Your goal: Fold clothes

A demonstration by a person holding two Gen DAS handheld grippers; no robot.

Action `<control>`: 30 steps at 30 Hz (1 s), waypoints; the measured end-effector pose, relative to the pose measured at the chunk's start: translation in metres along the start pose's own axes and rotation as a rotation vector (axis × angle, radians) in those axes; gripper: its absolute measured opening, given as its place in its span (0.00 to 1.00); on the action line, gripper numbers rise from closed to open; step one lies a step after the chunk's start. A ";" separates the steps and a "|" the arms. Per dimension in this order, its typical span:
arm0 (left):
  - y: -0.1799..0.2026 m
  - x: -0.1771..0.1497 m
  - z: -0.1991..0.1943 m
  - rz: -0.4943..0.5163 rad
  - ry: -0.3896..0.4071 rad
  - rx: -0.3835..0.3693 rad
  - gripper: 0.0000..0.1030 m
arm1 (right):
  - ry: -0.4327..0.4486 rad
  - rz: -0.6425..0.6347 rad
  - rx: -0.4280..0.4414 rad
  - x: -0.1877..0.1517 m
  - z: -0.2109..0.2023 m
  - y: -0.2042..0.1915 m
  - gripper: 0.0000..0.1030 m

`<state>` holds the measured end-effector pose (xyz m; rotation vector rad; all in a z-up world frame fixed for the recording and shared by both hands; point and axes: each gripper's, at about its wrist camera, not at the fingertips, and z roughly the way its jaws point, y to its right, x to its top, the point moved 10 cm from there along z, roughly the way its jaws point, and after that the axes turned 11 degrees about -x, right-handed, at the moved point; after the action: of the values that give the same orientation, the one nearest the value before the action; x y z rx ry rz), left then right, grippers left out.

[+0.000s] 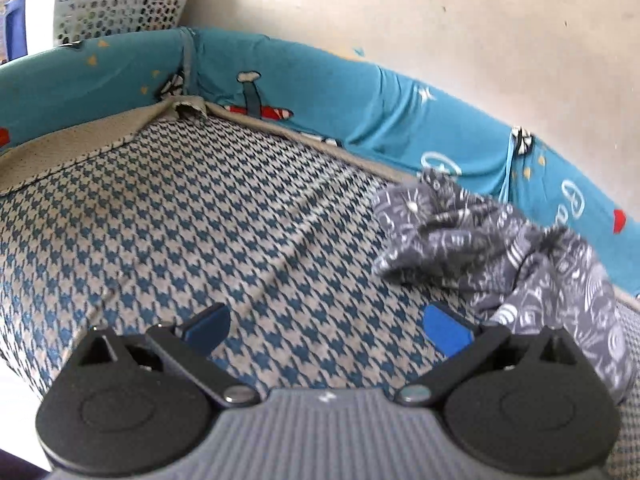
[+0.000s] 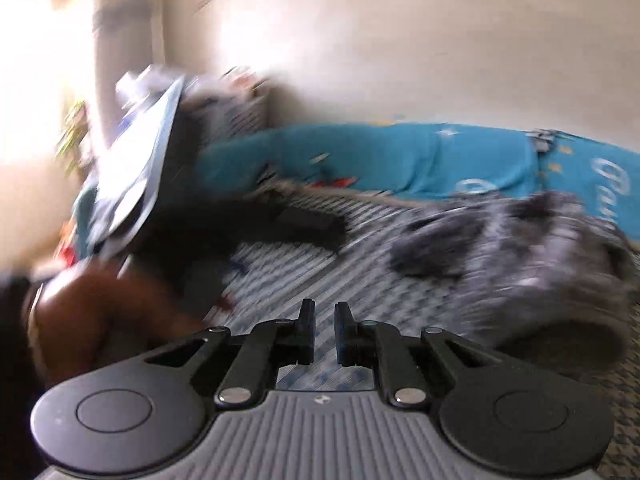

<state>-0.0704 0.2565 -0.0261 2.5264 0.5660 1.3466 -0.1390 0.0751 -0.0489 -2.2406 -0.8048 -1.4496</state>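
I see the grey patterned garment bunched at the right of both views, on the bed. My left tongs gape wide, empty; my right tongs, nearly pressed together, pinch nothing and seem nearer.

the left gripper hangs tilted downward, its blue-padded fingers spread wide apart with nothing between them. the right gripper sits with its black fingers drawn almost together, a narrow slit between them and nothing pinched in it. in the right wrist view, heavily blurred, the person's left hand shows at the lower left edge around a dark body, probably the left gripper's.
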 end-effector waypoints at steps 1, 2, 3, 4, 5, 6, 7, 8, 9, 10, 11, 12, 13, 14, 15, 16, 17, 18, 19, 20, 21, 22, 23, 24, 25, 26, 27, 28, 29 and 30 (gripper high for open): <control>-0.004 0.000 -0.002 -0.006 0.003 0.006 1.00 | -0.006 0.000 -0.013 -0.003 0.000 0.000 0.11; -0.007 0.001 -0.003 -0.012 0.006 0.011 1.00 | -0.012 -0.001 -0.026 -0.006 0.000 -0.001 0.11; -0.009 0.000 -0.004 -0.020 0.003 0.013 1.00 | -0.017 -0.001 -0.039 -0.009 0.001 -0.001 0.13; -0.010 -0.001 -0.004 -0.024 0.000 0.004 1.00 | -0.023 -0.001 -0.052 -0.012 0.001 -0.001 0.17; -0.010 -0.001 -0.005 -0.027 -0.003 -0.004 1.00 | -0.029 -0.002 -0.065 -0.015 0.001 -0.002 0.24; -0.008 -0.001 -0.004 -0.020 -0.005 -0.009 1.00 | -0.026 0.012 -0.099 -0.015 0.000 0.008 0.25; -0.006 -0.002 -0.004 -0.014 -0.007 -0.014 1.00 | -0.022 0.031 -0.129 -0.015 -0.001 0.017 0.26; -0.004 -0.002 -0.004 -0.007 -0.010 -0.018 1.00 | -0.021 0.060 -0.162 -0.014 -0.004 0.028 0.29; -0.001 -0.004 -0.003 -0.001 -0.014 -0.020 1.00 | -0.018 0.087 -0.190 -0.013 -0.008 0.037 0.34; 0.002 -0.005 -0.003 0.003 -0.018 -0.027 1.00 | -0.015 0.113 -0.218 -0.012 -0.012 0.047 0.35; 0.005 -0.005 -0.002 0.005 -0.022 -0.035 1.00 | -0.012 0.140 -0.245 -0.011 -0.016 0.056 0.38; 0.009 -0.006 -0.001 0.008 -0.025 -0.041 1.00 | -0.015 0.166 -0.263 -0.010 -0.018 0.064 0.40; 0.012 -0.007 0.000 0.015 -0.026 -0.045 1.00 | -0.018 0.192 -0.280 -0.010 -0.019 0.072 0.41; 0.016 -0.008 0.000 0.023 -0.027 -0.049 1.00 | -0.022 0.218 -0.297 -0.010 -0.021 0.081 0.42; 0.018 -0.008 0.000 0.031 -0.027 -0.052 1.00 | -0.025 0.244 -0.314 -0.009 -0.023 0.089 0.43; 0.021 -0.009 0.001 0.039 -0.027 -0.052 1.00 | -0.024 0.274 -0.321 -0.009 -0.024 0.096 0.44; 0.022 -0.010 0.001 0.045 -0.029 -0.053 1.00 | -0.022 0.305 -0.323 -0.009 -0.025 0.102 0.45; 0.023 -0.011 0.001 0.049 -0.031 -0.053 1.00 | -0.020 0.336 -0.326 -0.008 -0.027 0.108 0.47; 0.024 -0.012 0.001 0.049 -0.033 -0.052 1.00 | -0.020 0.361 -0.325 -0.008 -0.027 0.113 0.47; 0.024 -0.013 0.002 0.050 -0.034 -0.051 1.00 | -0.021 0.392 -0.322 -0.008 -0.029 0.117 0.48; 0.024 -0.013 0.002 0.049 -0.034 -0.050 1.00 | -0.023 0.422 -0.320 -0.008 -0.028 0.122 0.49; 0.024 -0.012 0.002 0.049 -0.034 -0.047 1.00 | -0.025 0.450 -0.321 -0.008 -0.027 0.127 0.49; 0.023 -0.013 0.002 0.048 -0.034 -0.045 1.00 | -0.027 0.477 -0.322 -0.008 -0.026 0.132 0.50; 0.022 -0.013 0.002 0.047 -0.035 -0.044 1.00 | -0.029 0.497 -0.324 -0.008 -0.025 0.136 0.50; 0.021 -0.013 0.003 0.044 -0.036 -0.041 1.00 | -0.033 0.518 -0.326 -0.008 -0.022 0.141 0.50; 0.021 -0.013 0.003 0.042 -0.036 -0.039 1.00 | -0.041 0.548 -0.324 -0.009 -0.020 0.146 0.50; 0.020 -0.013 0.004 0.040 -0.036 -0.037 1.00 | -0.047 0.583 -0.313 -0.010 -0.017 0.150 0.51; 0.020 -0.013 0.004 0.038 -0.035 -0.034 1.00 | -0.052 0.618 -0.302 -0.010 -0.015 0.155 0.51; 0.020 -0.013 0.004 0.038 -0.034 -0.033 1.00 | -0.053 0.665 -0.282 -0.011 -0.013 0.159 0.51; 0.020 -0.013 0.004 0.040 -0.035 -0.034 1.00 | -0.056 0.710 -0.266 -0.012 -0.012 0.164 0.51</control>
<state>-0.0693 0.2331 -0.0308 2.5414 0.4847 1.3118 -0.0478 -0.0621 -0.0529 -2.3934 0.1976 -1.1815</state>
